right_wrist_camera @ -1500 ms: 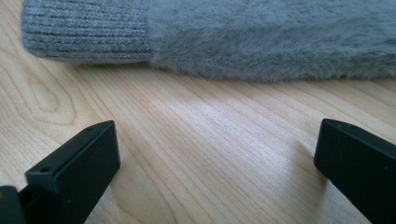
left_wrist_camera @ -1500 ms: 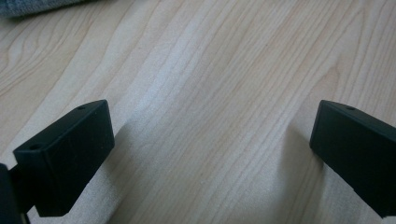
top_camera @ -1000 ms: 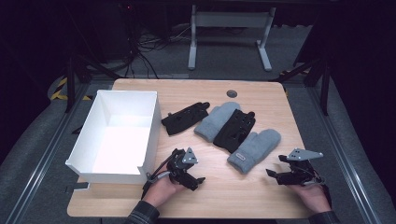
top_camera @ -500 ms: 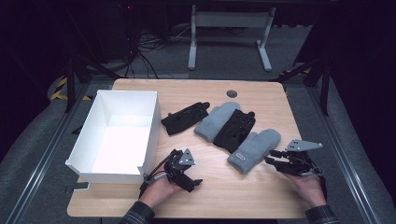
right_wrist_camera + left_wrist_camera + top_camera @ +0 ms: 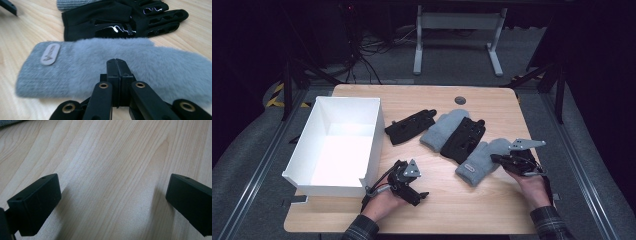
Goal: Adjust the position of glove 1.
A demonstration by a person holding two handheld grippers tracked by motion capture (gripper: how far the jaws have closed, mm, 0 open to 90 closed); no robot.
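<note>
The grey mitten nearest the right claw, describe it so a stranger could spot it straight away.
On the wooden table, right of the white box, lies a row of gloves. The grey mitten is the nearest, rightmost one, at the right claw. Unlike the other grey one, its cuff shows a small label.

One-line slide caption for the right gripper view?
Right gripper, jaws shut, at the edge of a fuzzy grey mitten, black glove behind it.

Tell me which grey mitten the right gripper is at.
The near grey mitten, with the label patch on its cuff, by the right gripper; the other grey mitten lies farther back.
</note>
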